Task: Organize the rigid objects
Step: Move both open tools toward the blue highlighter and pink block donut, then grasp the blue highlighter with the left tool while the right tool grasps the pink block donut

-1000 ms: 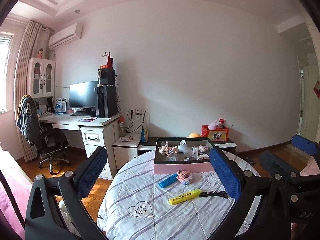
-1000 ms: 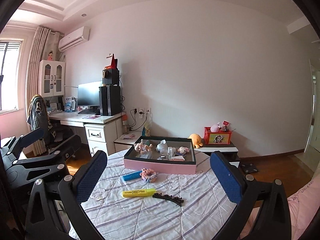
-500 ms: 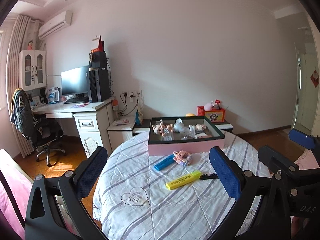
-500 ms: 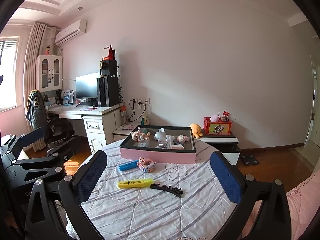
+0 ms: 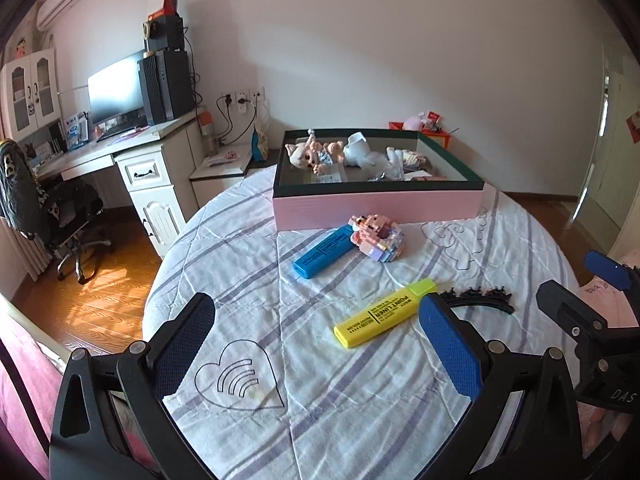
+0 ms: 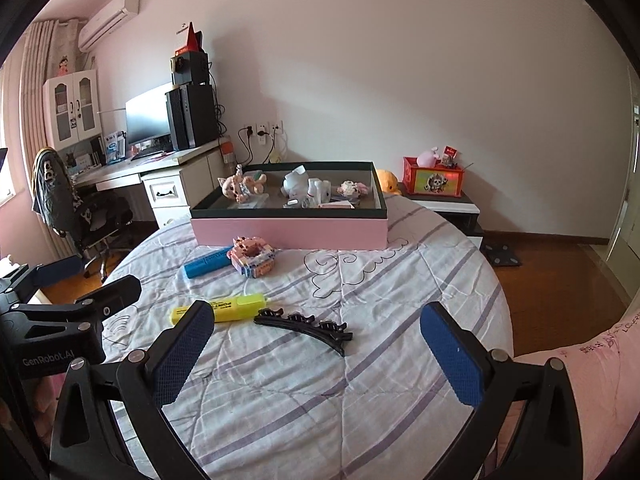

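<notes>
Both wide apart, holding nothing: left gripper [image 5: 316, 344], right gripper [image 6: 318, 346]. On soft striped round table [image 6: 400, 292]: blocky yellow highlighter [image 5: 384, 314], blue highlighter [image 5: 325, 251], curvy toothed black hair clip [image 6: 306, 325], bumpy brick toy [image 6: 252, 256]. Behind, pink box [image 6: 290, 232].

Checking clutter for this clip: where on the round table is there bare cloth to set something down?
Free: the right part of the table, beyond the hair clip and right of the drawn curls; also the near-left cloth around the heart drawing. Crowded: the strip before the pink box, where the blue marker, block toy and yellow marker lie.
</notes>
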{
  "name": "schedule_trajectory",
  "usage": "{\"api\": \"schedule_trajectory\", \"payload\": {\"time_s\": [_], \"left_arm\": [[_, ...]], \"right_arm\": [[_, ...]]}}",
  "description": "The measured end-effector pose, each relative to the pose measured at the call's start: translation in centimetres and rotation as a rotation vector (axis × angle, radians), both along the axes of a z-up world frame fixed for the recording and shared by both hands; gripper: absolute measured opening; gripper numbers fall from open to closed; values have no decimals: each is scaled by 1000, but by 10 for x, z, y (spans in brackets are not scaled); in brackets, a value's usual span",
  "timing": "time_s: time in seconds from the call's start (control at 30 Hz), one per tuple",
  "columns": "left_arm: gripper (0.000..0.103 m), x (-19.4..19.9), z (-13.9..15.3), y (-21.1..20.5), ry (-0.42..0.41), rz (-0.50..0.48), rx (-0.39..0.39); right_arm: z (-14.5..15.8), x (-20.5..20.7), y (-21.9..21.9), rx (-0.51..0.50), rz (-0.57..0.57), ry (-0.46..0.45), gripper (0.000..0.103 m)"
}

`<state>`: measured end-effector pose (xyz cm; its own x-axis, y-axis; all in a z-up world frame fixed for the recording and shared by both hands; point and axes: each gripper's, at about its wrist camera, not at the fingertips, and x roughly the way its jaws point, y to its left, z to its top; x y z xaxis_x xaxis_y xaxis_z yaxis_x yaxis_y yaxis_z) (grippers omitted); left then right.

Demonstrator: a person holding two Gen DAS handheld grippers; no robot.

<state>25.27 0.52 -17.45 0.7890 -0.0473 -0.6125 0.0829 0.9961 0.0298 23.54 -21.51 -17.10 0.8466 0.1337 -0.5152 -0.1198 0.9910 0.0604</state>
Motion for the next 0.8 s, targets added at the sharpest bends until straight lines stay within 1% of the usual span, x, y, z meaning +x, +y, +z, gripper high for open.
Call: {"api": "schedule_trajectory", "payload": {"time_s": [0.23, 0.4, 0.43, 0.5, 0.53, 0.6, 0.63, 0.67, 0.7, 0.77, 0.8], "left_arm": [[103, 79, -35, 1, 116, -21, 98], [103, 126, -60, -10, 197, -91, 196], [103, 133, -63, -13, 206, -102, 204], [103, 146, -64, -18, 218, -142, 185], [101, 151, -64, -20, 218, -155, 180], [80, 157, -63, -24, 218, -188, 162], [62, 156, -62, -24, 221, -215, 136], [47, 155, -61, -26, 221, -238, 120], [42, 152, -61, -28, 215, -252, 122], [27, 146, -60, -30, 199, -246, 132], [27, 144, -59, -28, 195, -232, 128]], "right_arm": [[-20, 55, 6, -15, 35, 77, 103], [-30, 88, 13, -21, 58, 128, 103], [-32, 92, 14, -24, 60, 135, 103], [-34, 101, 17, -33, 65, 151, 103], [-34, 104, 18, -36, 65, 155, 103], [-36, 110, 19, -38, 69, 167, 103], [-36, 113, 19, -38, 66, 173, 103], [-37, 116, 19, -38, 63, 175, 103], [-37, 117, 20, -39, 63, 181, 103], [-38, 121, 21, -46, 57, 189, 103], [-38, 123, 23, -49, 57, 195, 103]]}}
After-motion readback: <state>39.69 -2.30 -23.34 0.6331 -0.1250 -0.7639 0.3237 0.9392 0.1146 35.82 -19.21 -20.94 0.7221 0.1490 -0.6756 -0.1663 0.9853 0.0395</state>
